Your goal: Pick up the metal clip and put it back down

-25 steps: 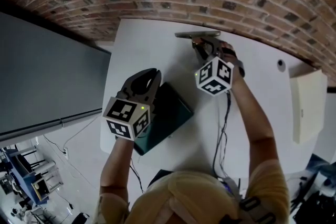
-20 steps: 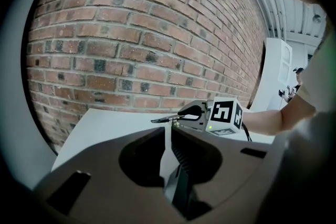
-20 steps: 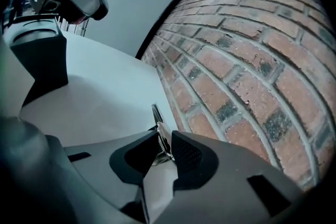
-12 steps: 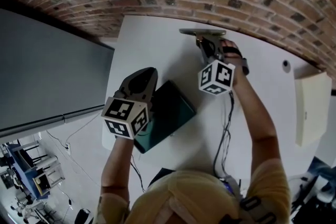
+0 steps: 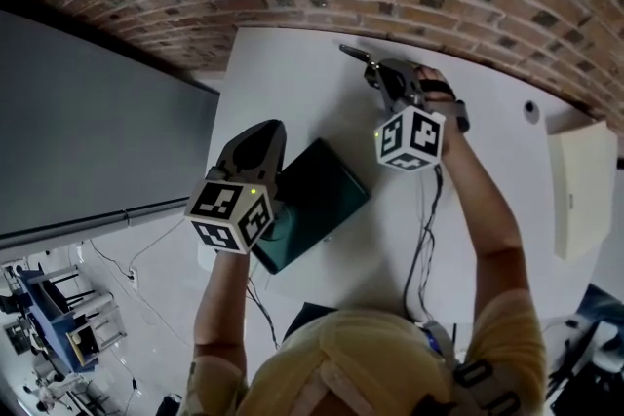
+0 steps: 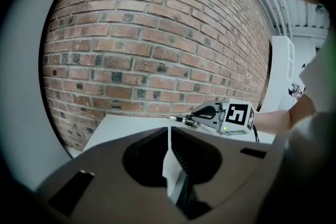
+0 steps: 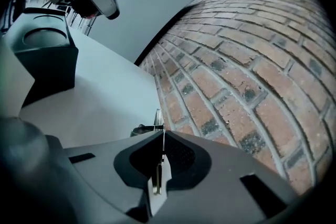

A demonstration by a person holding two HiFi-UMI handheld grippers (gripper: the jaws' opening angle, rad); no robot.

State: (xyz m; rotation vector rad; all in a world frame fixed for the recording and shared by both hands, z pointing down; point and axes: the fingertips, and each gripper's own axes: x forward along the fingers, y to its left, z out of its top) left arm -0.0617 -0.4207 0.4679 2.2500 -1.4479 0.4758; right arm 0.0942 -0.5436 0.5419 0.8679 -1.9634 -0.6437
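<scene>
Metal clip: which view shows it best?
Right gripper view: metal clip sits close, edge-on, pinched in the right tongs, which just closed. Head and left gripper views show only a small distant sliver.

No legible words, brands, labels or numbers anywhere. Only black-and-white square code markers, printed on the faces of the left cube (image 5: 231, 214) and the right cube (image 5: 410, 138). Not readable as letters or digits. Same kind of marker on the right cube seen from the left gripper view (image 6: 239, 115).
</scene>
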